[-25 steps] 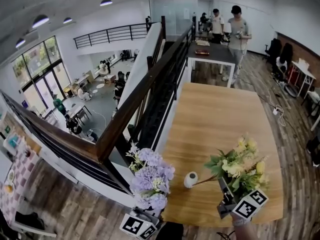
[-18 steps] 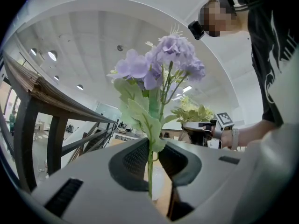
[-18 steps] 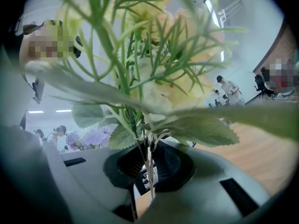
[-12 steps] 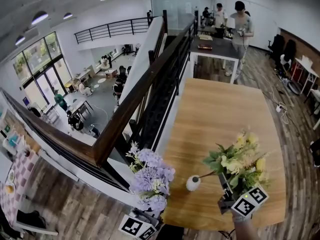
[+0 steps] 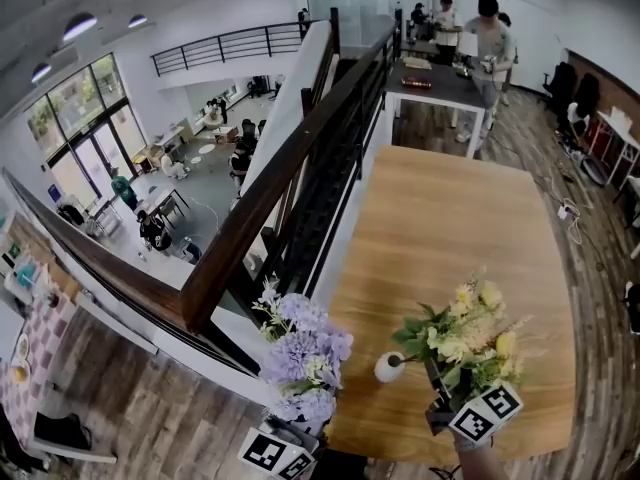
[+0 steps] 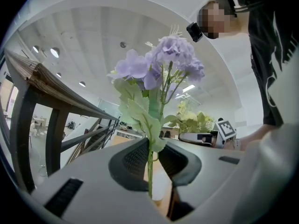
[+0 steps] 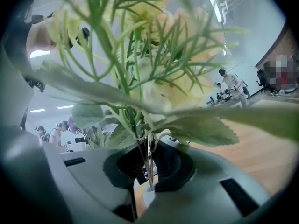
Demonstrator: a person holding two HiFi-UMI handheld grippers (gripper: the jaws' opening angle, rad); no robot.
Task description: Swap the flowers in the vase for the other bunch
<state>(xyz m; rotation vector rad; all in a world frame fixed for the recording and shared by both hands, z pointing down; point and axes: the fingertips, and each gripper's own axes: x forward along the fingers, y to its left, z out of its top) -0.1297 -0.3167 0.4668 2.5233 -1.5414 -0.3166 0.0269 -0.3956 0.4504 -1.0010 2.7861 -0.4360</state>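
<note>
Two bunches of artificial flowers are up off the wooden table [image 5: 450, 218], one in each of the person's tongs. Both tools point out level, away from the body, with the blooms standing up above the jaws.

The right gripper [image 7: 145, 164] has its dark, rounded, ribbed pads pressed together on the thin wiry stems of the yellow bunch [image 5: 465, 340]. That bunch is pale cream and yellow heads set among needle-like sprigs and broad, serrated, matte leaves. Its stem ends run down to the mouth of the small white vase [image 5: 388, 367], a smooth, round-bellied pot with a narrow neck. The vase stands on the tabletop near the front edge, at about 7 o'clock on the table, and the yellow heads hang at 3 o'clock from it. The right gripper's marker cube [image 5: 486, 413] sits at 5 o'clock from the vase, with a bit of the hand below it at the frame's edge.

The left gripper [image 6: 150, 160] pinches the single green stem of the purple bunch [image 5: 302, 353]: ruffled lilac hydrangea-like heads, small white sprigs and soft pale leaves. It is held at 9 o'clock from the vase, off the table's left edge and beside the dark wooden railing [image 5: 270, 208].
</note>
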